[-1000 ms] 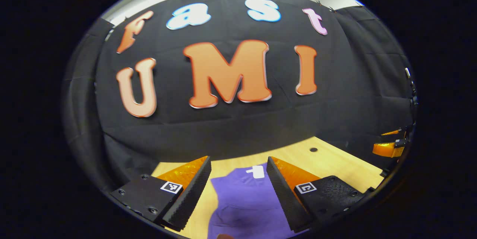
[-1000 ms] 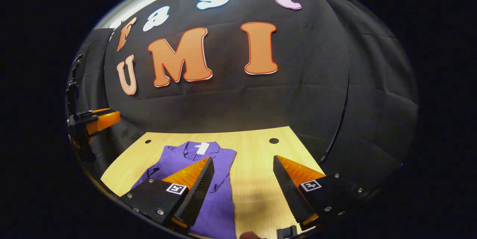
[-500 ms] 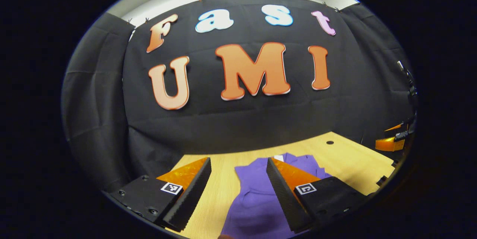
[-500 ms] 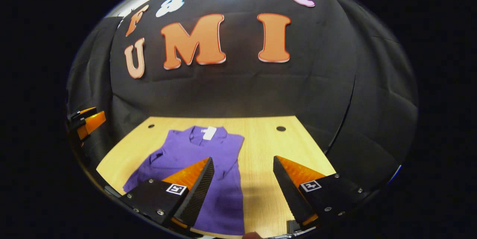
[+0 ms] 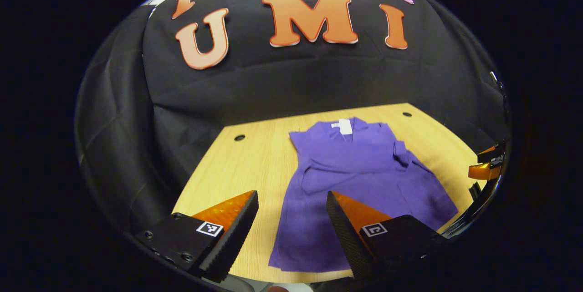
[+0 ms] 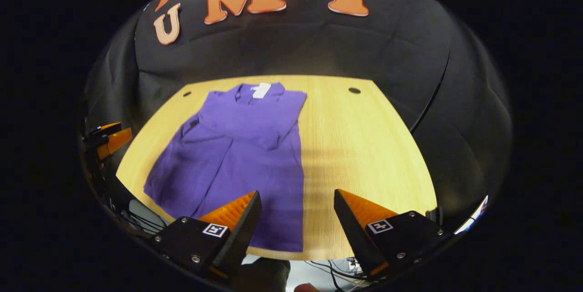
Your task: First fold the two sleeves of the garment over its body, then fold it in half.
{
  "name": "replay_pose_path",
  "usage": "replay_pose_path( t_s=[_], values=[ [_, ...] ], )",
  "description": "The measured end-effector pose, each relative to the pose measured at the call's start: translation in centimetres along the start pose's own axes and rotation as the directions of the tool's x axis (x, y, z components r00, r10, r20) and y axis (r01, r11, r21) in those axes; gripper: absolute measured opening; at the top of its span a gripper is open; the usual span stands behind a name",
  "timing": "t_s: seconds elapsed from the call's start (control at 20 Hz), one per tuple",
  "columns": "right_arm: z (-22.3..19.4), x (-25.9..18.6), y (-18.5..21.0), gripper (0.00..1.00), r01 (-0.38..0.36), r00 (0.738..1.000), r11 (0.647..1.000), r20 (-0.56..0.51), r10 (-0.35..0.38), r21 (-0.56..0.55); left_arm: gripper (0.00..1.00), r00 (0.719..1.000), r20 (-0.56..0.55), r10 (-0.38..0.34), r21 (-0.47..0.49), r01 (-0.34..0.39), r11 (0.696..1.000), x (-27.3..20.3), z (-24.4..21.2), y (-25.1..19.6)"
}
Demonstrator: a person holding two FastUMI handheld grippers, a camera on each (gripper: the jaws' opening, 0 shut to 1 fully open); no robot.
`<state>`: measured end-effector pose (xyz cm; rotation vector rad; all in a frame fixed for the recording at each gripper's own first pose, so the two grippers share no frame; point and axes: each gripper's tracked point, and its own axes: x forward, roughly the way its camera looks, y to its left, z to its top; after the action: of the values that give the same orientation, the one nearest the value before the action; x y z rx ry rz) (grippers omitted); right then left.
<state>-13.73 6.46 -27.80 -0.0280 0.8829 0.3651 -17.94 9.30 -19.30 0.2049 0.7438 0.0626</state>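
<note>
A purple garment (image 5: 360, 178) (image 6: 241, 151) lies flat on the wooden table (image 5: 255, 164) (image 6: 364, 146), collar and white tag (image 6: 261, 90) toward the far wall. Both sleeves are folded onto its body. In the left gripper view my left gripper (image 5: 291, 201) hangs open over the garment's near left hem, nothing between its fingers. My right gripper (image 6: 296, 201) is open above the near right hem corner and the table's front edge. The right gripper (image 5: 485, 166) shows at the right rim of the left gripper view, and the left gripper (image 6: 107, 139) at the left rim of the right gripper view.
The table has round holes (image 5: 239, 137) (image 6: 354, 90) near its far corners. Bare wood lies to the left and right of the garment. Cables (image 6: 332, 269) hang below the near edge. Black cloth walls the booth on three sides.
Both grippers have pulled back toward the table's near edge and tilted down, bringing the whole garment into sight. Both stayed open.
</note>
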Motion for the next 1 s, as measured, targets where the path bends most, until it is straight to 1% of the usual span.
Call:
replay_pose_path(
  t_s=[0.15, 0.25, 0.35, 0.55, 0.6, 0.7, 0.9, 1.0],
  values=[
    [-3.4, 1.0, 0.8, 0.95, -0.020, 0.994, 1.000, -0.110, 0.020, -0.004, 0.95, 0.991, -0.132, 0.003, 0.010, -0.002, 1.000, 1.2, -5.0, -0.1],
    [-5.5, 1.6, 0.8, 0.96, -0.019, 0.986, 1.000, -0.165, 0.020, 0.009, 0.95, 0.976, -0.218, -0.008, 0.005, 0.010, 1.000, 1.7, -8.3, -0.3],
    [-6.9, 1.9, 1.3, 0.96, -0.030, 0.978, 0.999, -0.205, 0.036, 0.031, 0.95, 0.962, -0.272, 0.010, 0.008, -0.008, 1.000, 2.2, -10.5, 0.2],
    [-8.9, 2.1, 1.6, 0.96, -0.036, 0.960, 0.999, -0.277, 0.045, 0.035, 0.95, 0.912, -0.408, -0.032, -0.059, 0.009, 0.998, 2.6, -14.8, -0.4],
    [-9.4, 2.3, 1.6, 0.96, -0.035, 0.956, 0.999, -0.291, 0.043, 0.031, 0.95, 0.895, -0.444, -0.027, -0.063, -0.001, 0.998, 2.6, -15.8, 0.0],
    [-10.3, 2.5, 2.0, 0.95, -0.046, 0.947, 0.998, -0.317, 0.056, 0.040, 0.95, 0.879, -0.476, -0.028, -0.077, -0.010, 0.997, 2.7, -17.5, 0.4],
    [-12.1, 2.8, 2.5, 0.96, -0.051, 0.919, 0.996, -0.386, 0.077, 0.077, 0.95, 0.837, -0.541, -0.084, -0.125, 0.019, 0.992, 3.5, -19.0, -0.3],
    [-12.5, 3.2, 2.8, 0.95, -0.056, 0.909, 0.995, -0.407, 0.087, 0.087, 0.95, 0.811, -0.578, -0.095, -0.131, 0.024, 0.991, 3.5, -19.9, -0.4]
  ],
)
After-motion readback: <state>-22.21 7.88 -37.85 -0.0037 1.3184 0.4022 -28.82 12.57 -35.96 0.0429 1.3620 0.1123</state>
